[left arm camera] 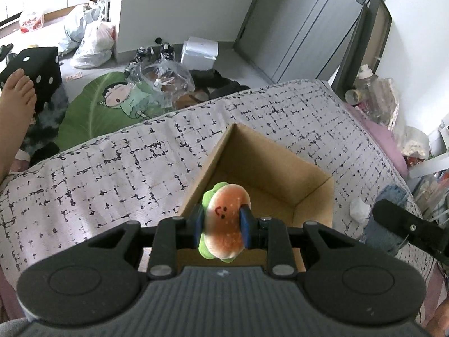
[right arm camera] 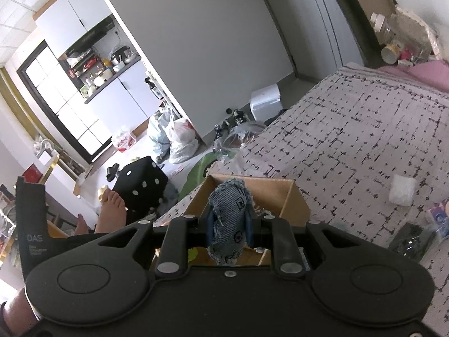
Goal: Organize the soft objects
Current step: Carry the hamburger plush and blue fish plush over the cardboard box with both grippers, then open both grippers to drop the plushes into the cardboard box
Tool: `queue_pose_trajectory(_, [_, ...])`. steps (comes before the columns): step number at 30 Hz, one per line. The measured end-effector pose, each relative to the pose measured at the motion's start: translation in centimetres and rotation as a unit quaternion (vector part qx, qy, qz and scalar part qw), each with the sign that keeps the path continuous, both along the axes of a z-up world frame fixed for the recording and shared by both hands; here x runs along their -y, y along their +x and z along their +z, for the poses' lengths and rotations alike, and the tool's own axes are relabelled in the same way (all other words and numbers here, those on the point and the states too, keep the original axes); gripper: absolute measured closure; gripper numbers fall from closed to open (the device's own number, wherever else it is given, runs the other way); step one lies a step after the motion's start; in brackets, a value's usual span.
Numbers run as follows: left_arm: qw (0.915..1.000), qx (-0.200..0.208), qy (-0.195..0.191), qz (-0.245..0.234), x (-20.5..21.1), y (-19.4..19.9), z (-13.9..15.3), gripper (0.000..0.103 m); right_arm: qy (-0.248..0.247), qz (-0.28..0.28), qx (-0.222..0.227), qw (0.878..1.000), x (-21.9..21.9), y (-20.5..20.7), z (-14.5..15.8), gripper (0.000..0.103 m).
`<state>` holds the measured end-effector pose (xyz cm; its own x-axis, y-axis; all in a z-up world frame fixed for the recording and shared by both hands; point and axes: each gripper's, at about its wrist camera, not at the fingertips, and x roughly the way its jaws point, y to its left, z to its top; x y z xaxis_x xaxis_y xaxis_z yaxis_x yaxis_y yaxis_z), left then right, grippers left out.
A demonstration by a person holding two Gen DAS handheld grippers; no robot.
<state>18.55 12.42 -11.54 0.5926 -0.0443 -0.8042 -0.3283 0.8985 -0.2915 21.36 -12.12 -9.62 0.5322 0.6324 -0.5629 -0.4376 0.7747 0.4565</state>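
Bedroom clutter surrounds a bed [left arm camera: 112,174] with a grey cover printed in broken black lines, and both cameras look down over it. Nearest the left camera, the left claw [left arm camera: 221,224] pinches a burger plush [left arm camera: 224,219] between its blue pads, the smiling bun facing the lens and green lettuce frill showing at top and bottom. It hangs over the near corner of an open cardboard box [left arm camera: 280,168] that sits on the bed; what shows of the box floor is bare. To the right, a black part of the other gripper juts in beside a white wad [left arm camera: 359,209] on the cover.

Seen from the right camera, the right claw [right arm camera: 228,224] pinches a denim plush [right arm camera: 230,213], upright and frayed, above the same box [right arm camera: 294,202]. A white foam block [right arm camera: 402,189] lies on the cover well to the right.

Farther off, a bare foot [left arm camera: 21,90] rests by a black dice cube [left arm camera: 42,67] on the floor, next to a green leaf mat [left arm camera: 92,106] with a cartoon child. Beyond lie crumpled clear plastic [left arm camera: 165,75], white bags [left arm camera: 92,42], a white box [left arm camera: 199,52] and grey doors [left arm camera: 294,22].
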Motion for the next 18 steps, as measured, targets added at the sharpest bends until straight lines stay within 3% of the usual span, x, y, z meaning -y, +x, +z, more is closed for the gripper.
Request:
queue_pose_trajectory(11, [0.9998, -0.021, 0.002, -0.003, -0.4, -0.1, -0.6, 0.074, -0.011, 0.039, -0.048, 0.998, -2.5, 0.0, -1.8, 0.082])
queue_pose_trajectory(18, [0.9996, -0.019, -0.019, 0.005, -1.1, -1.3, -0.2, 0.061, -0.024, 0.061, -0.06, 0.996, -3.7, -0.8, -2.1, 0.08])
